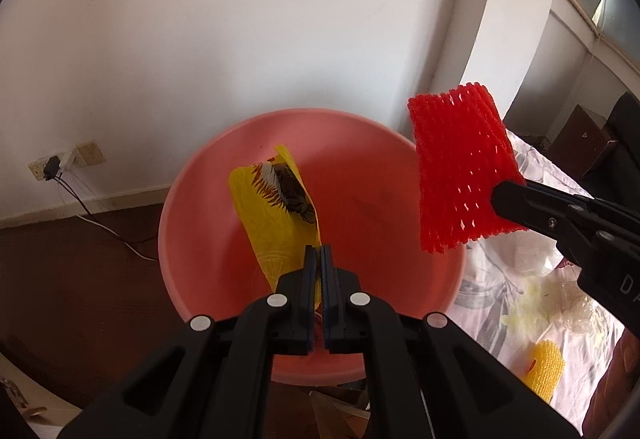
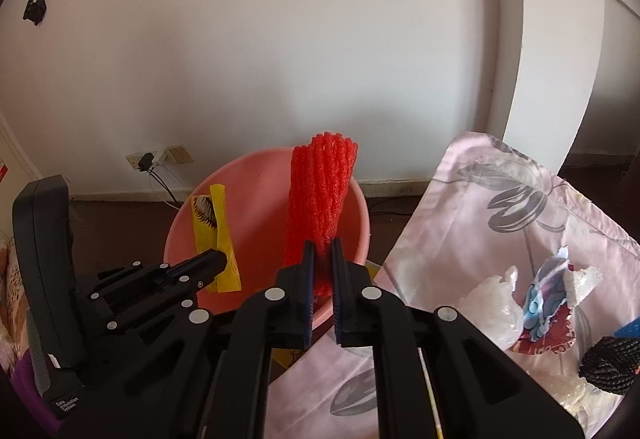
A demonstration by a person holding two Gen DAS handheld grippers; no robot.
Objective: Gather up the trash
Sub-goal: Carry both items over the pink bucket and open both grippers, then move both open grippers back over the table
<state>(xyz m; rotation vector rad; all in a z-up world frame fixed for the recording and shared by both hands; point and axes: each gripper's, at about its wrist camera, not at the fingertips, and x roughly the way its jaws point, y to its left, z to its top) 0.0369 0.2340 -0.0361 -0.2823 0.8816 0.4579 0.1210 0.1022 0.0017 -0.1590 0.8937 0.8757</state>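
Observation:
A pink plastic basin stands on the dark floor by the white wall; it also shows in the right wrist view. My left gripper is shut on a yellow wrapper with a dark print and holds it over the basin. The wrapper and the left gripper also show in the right wrist view. My right gripper is shut on a red foam fruit net and holds it upright over the basin's right rim. The net shows in the left wrist view, with the right gripper at its lower right.
A table with a pink floral cloth stands right of the basin. On it lie a white plastic bag, a colourful wrapper, white foam, a black net and a yellow foam net. A wall socket with cables is at left.

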